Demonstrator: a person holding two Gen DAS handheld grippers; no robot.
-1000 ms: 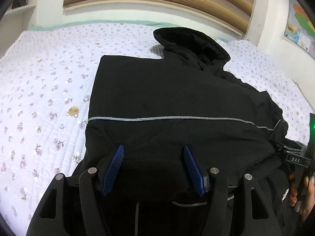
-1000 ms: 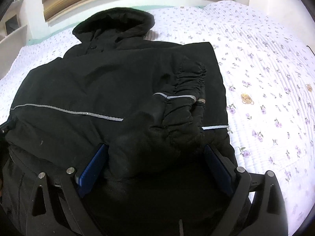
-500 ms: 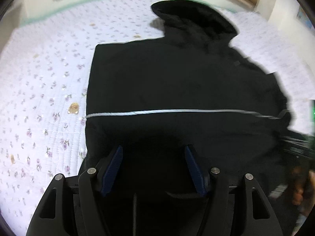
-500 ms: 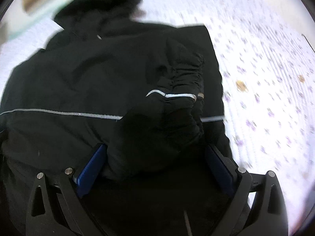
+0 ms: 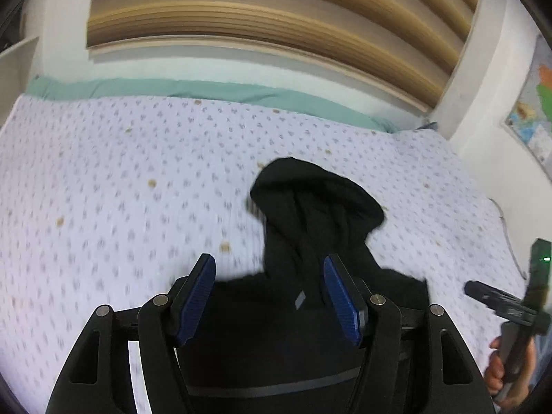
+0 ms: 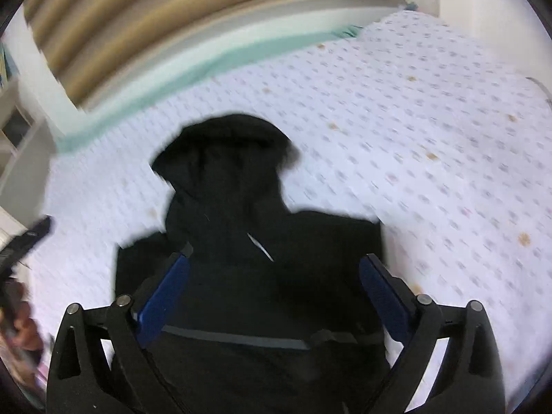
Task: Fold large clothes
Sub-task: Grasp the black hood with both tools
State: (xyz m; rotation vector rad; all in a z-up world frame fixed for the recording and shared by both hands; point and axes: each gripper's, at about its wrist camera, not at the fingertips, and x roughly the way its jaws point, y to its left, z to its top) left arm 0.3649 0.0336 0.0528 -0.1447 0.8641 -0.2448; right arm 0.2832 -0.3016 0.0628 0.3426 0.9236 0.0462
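Going left to right: the far left is just bare bed [image 5: 103,179], a white quilt with little flower prints, so there's lots of room to work. The left tongs [image 5: 269,296] come next, blue pads apart with nothing pinched between them; the black jacket [image 5: 310,327] just sits behind and below the gap. Same story with the right tongs [image 6: 274,293]: spread wide, hovering over the jacket's [image 6: 248,293] body, not clamped on any cloth.

The jacket lies on the near part of the bed, hood [image 6: 227,151] pointing to the far side, body looking squared up into a tidy block with a grey stripe across it. My guess is both tongs are held up and off so the fold stays put. At the right edge of the left view a hand [image 5: 500,365] grips the other tool's handle.
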